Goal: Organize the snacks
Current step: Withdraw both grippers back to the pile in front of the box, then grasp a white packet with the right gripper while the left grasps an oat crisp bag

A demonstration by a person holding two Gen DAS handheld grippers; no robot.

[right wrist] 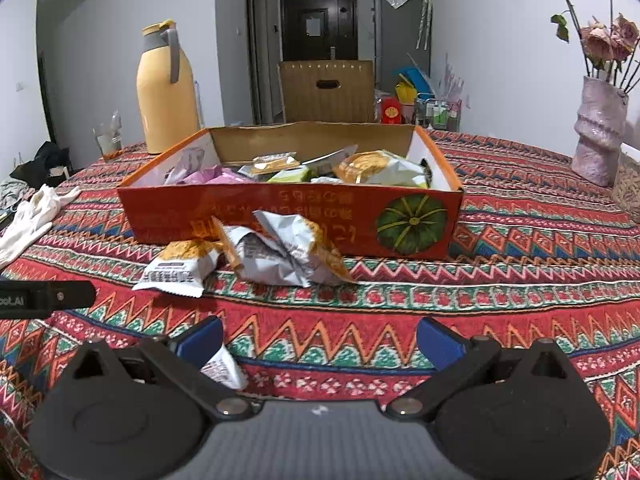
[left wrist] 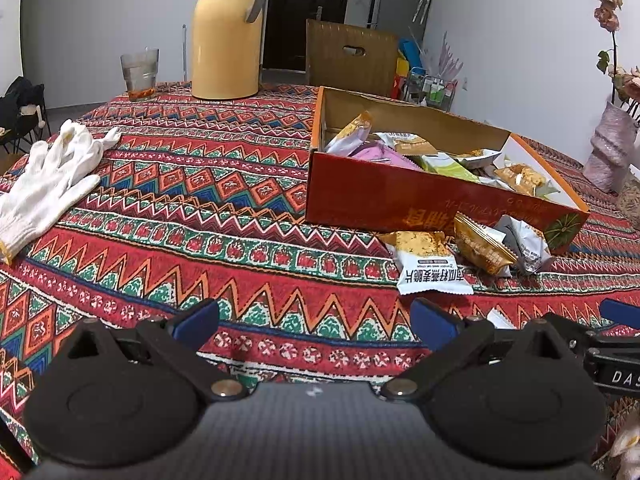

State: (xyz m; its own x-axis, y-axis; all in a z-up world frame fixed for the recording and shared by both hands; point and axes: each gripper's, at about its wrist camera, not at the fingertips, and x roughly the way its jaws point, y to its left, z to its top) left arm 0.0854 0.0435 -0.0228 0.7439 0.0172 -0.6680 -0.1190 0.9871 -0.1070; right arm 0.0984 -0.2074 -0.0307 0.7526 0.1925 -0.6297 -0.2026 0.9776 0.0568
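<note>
An open orange cardboard box [left wrist: 400,200] [right wrist: 280,216] sits on the patterned tablecloth and holds several snack packets. Three snack packets lie on the cloth in front of it: a white-and-orange one [left wrist: 430,266] [right wrist: 180,266], an orange one [left wrist: 482,248] and a crumpled silver one [left wrist: 524,244] [right wrist: 284,252]. Another white packet [right wrist: 224,372] lies beside my right gripper's left finger. My left gripper [left wrist: 316,320] is open and empty, low over the cloth, near the packets. My right gripper [right wrist: 320,340] is open and empty, facing the box.
A yellow thermos [left wrist: 226,36] [right wrist: 166,92] and a glass [left wrist: 140,74] stand at the back left. White gloves [left wrist: 48,176] [right wrist: 32,216] lie at the left. A pink vase with dried roses [right wrist: 598,136] stands at the right. A cardboard box [right wrist: 326,90] stands behind the table.
</note>
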